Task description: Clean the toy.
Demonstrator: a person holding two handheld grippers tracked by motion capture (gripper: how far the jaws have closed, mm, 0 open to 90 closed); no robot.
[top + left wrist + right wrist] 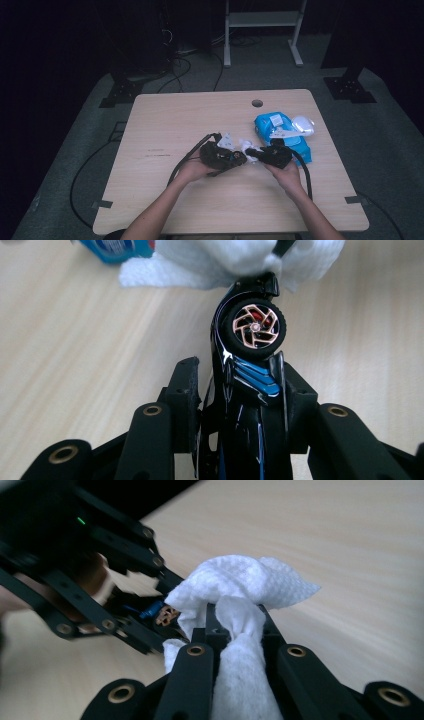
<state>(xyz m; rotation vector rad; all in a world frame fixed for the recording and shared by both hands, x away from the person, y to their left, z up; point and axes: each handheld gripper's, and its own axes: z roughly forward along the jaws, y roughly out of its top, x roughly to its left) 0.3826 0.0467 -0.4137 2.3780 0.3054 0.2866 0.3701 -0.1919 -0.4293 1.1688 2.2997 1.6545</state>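
A black toy car (245,385) with blue trim and a copper-spoked wheel (255,329) sits between the jaws of my left gripper (240,375), which is shut on its body. The car's nose points away toward a white wipe (215,262). My right gripper (235,625) is shut on that crumpled wipe (240,580), which bulges past the fingertips and meets the car (160,614). In the high view the left gripper (239,159) and right gripper (254,151) face each other tip to tip over the middle of the table (200,115).
A blue pack of wipes (280,132) with a white flap lies just behind the right hand, a pale rounded object (302,125) on its far right corner. A round cable hole (257,103) is near the table's back edge. Black cables trail from both grippers.
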